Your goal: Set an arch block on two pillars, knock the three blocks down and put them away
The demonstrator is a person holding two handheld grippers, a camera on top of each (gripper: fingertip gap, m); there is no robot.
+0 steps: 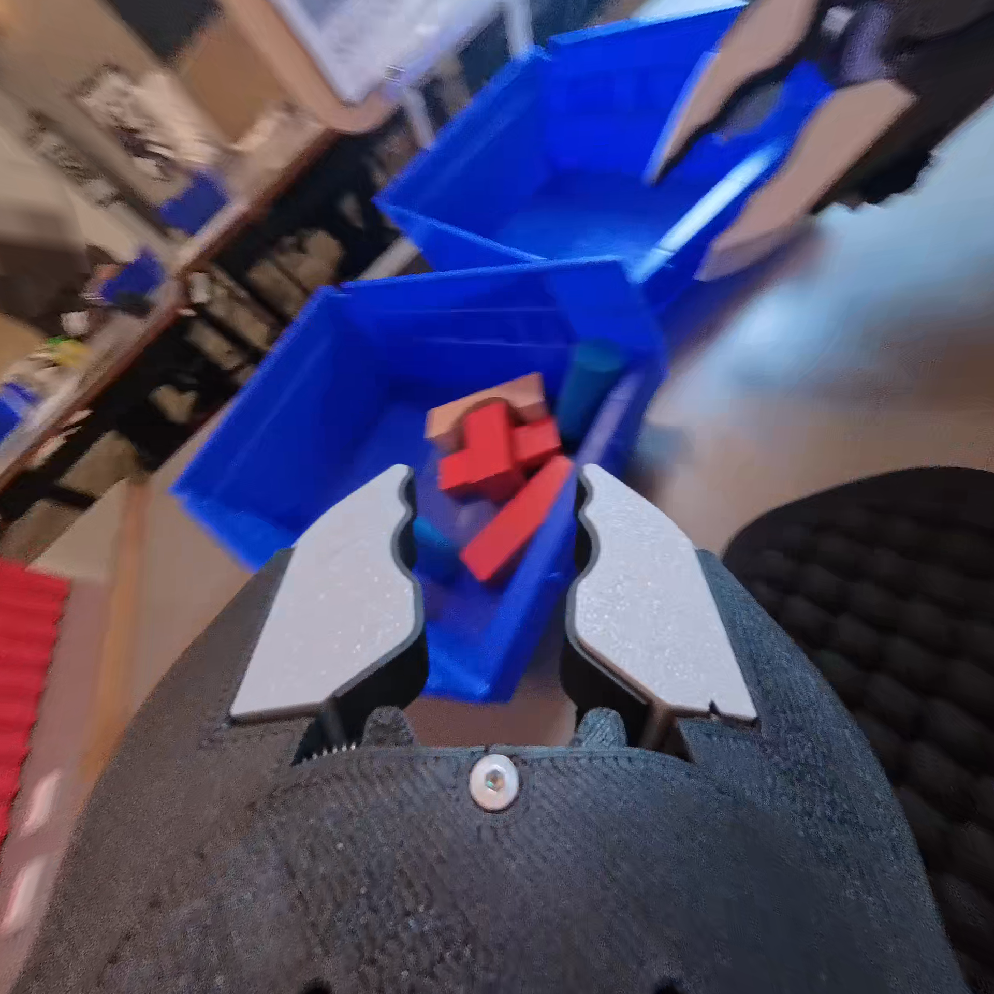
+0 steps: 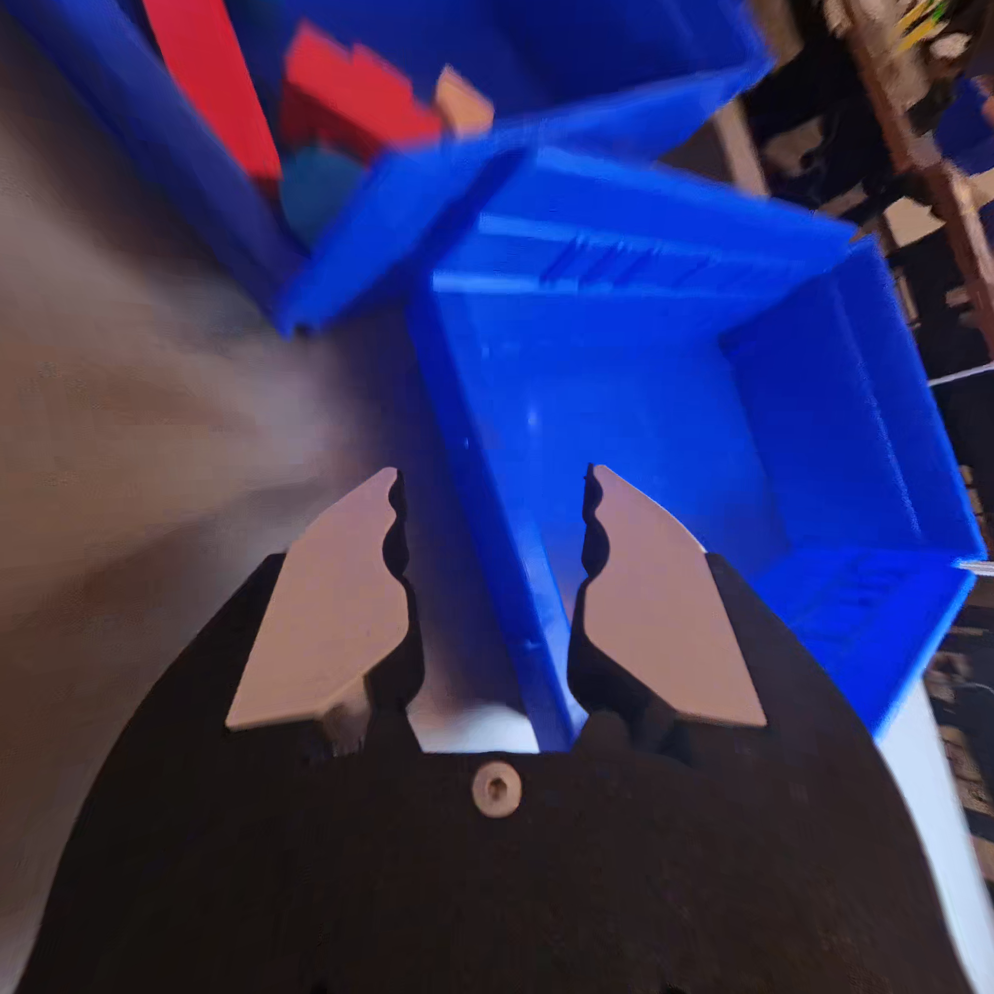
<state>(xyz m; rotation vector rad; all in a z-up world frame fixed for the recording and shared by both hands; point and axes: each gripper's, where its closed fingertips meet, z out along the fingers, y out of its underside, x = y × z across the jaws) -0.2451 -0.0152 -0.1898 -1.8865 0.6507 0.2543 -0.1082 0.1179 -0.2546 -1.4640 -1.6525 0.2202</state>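
The left tongs (image 1: pixel 495 473) gape wide and empty over the nearer blue plastic bin (image 1: pixel 301 430), which holds red wooden blocks (image 1: pixel 484 457), a tan block (image 1: pixel 495 398) and teal cylinders (image 1: pixel 586 376). The right tongs (image 2: pixel 492 473), also wide and empty, straddle the wall of a second blue bin (image 2: pixel 807 430) on the pale desk (image 2: pixel 134 430).
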